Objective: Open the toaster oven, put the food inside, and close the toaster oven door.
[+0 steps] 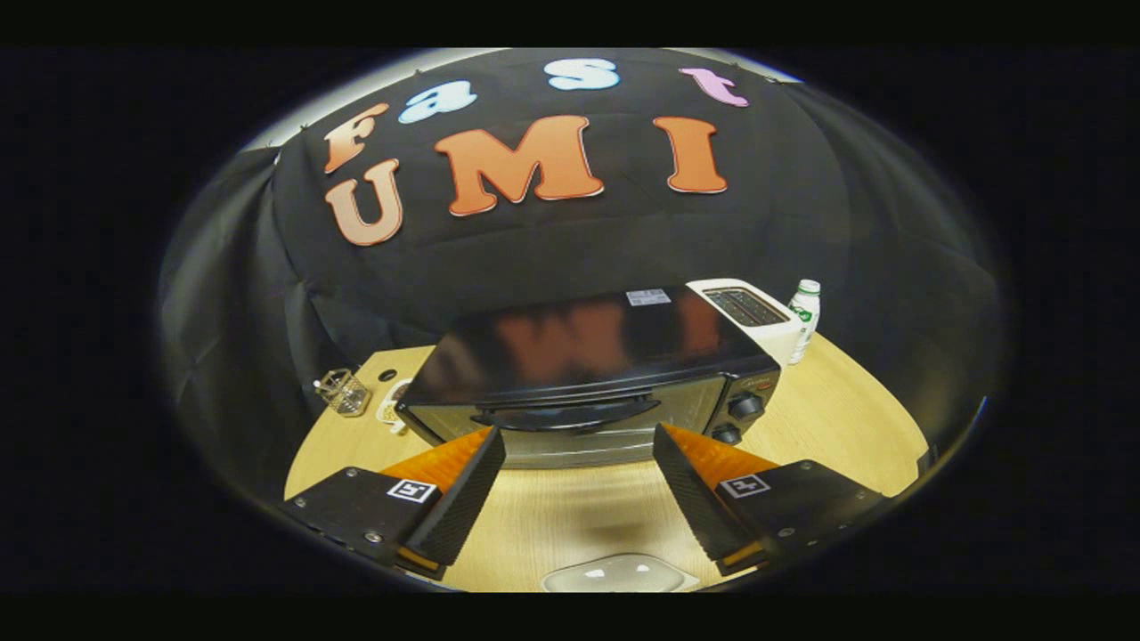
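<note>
A black toaster oven [588,356] stands on the wooden table [579,516], its glass door shut. The dark curved door handle [570,415] runs across the top of the door, just beyond my fingertips. Two knobs [744,408] sit on the oven's right panel. My gripper [579,441] is open, its fingers spread wide a little above the table and short of the handle, with nothing between them. A pale plate or dish [619,574] lies on the table below and behind the fingers; whether food is on it cannot be told.
A white slot toaster [757,312] stands behind the oven's right side, with a small white bottle [804,316] beside it. A clear wire-like holder [343,392] and a white object [392,411] sit left of the oven. Black cloth walls close the back.
</note>
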